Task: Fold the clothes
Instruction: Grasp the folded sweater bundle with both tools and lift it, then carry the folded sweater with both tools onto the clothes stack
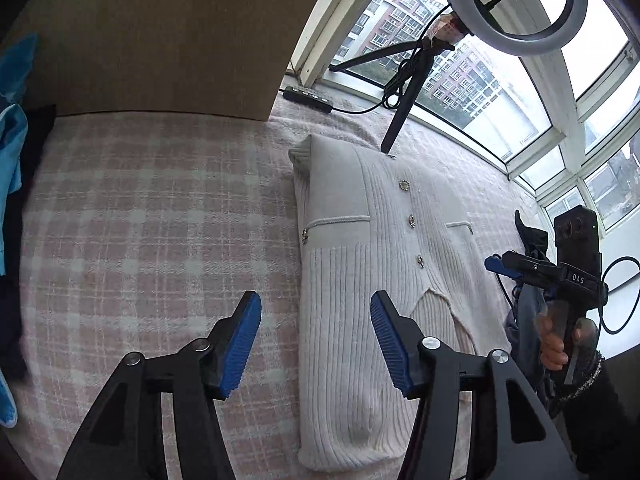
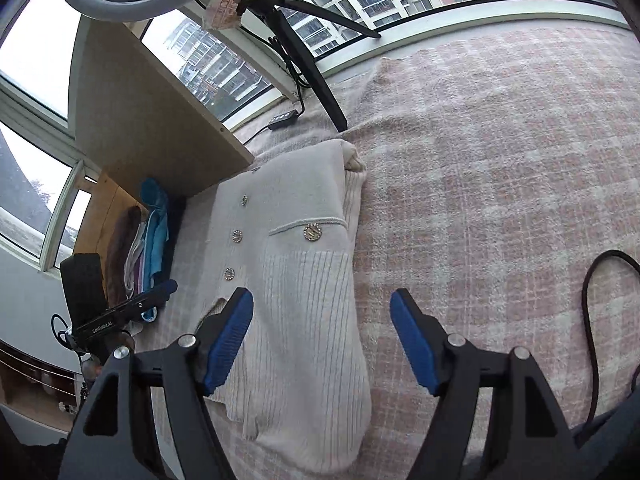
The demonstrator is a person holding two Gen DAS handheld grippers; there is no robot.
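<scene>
Right wrist only: black cable (image 2: 588, 320) on blanket (image 2: 500, 160); both grippers (image 1: 316, 344) (image 2: 322, 344) wide apart, empty, over cardigan (image 1: 360, 280).

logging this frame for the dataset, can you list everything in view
cardigan: one, cream ribbed knit, sleeves folded in, flat on the blanket
blanket: one, pink and white check, covers the surface
ring light: one, white, on a black tripod by the window
power strip: one, black, near the window sill
clothes pile: several, blue and brown, beside the wooden board
left gripper: open, above the blanket
right gripper: open, above the cardigan's edge
</scene>
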